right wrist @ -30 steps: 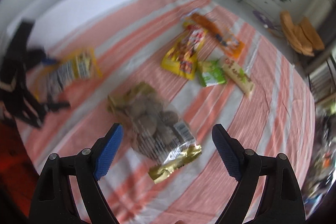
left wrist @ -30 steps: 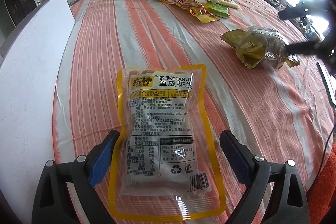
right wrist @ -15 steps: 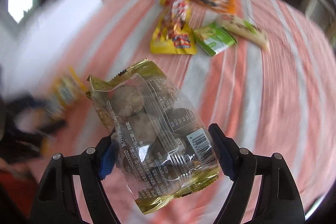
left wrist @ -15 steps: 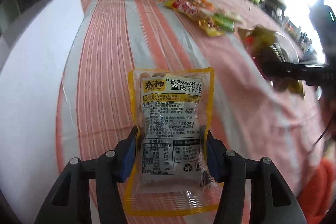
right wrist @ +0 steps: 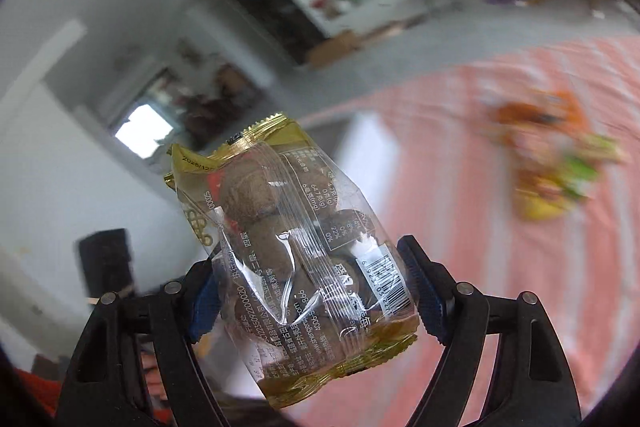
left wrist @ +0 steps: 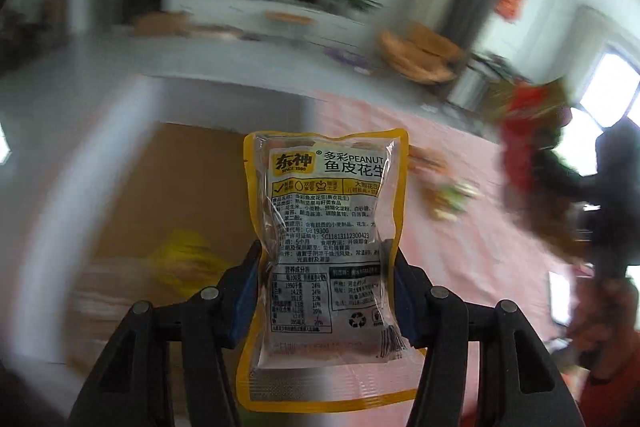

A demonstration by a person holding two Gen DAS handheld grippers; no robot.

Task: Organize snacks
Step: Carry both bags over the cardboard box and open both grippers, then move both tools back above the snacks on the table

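Observation:
My left gripper (left wrist: 326,287) is shut on a yellow-edged clear peanut bag (left wrist: 326,227) and holds it upright in the air, above the table edge and an open cardboard box (left wrist: 180,195). My right gripper (right wrist: 312,291) is shut on a gold-and-clear bag of brown round snacks (right wrist: 296,243), lifted and tilted left. The right gripper and its bag also show blurred at the right of the left wrist view (left wrist: 560,187).
The round table has an orange-and-white striped cloth (right wrist: 500,267). A blurred pile of snack packets (right wrist: 552,163) lies on it further off, also in the left wrist view (left wrist: 444,187). A yellow packet (left wrist: 188,259) lies inside the box.
Both grippers have lifted their bags off the table and swung left; the views now look over the table edge and the box. One second ago both were open around the bags.

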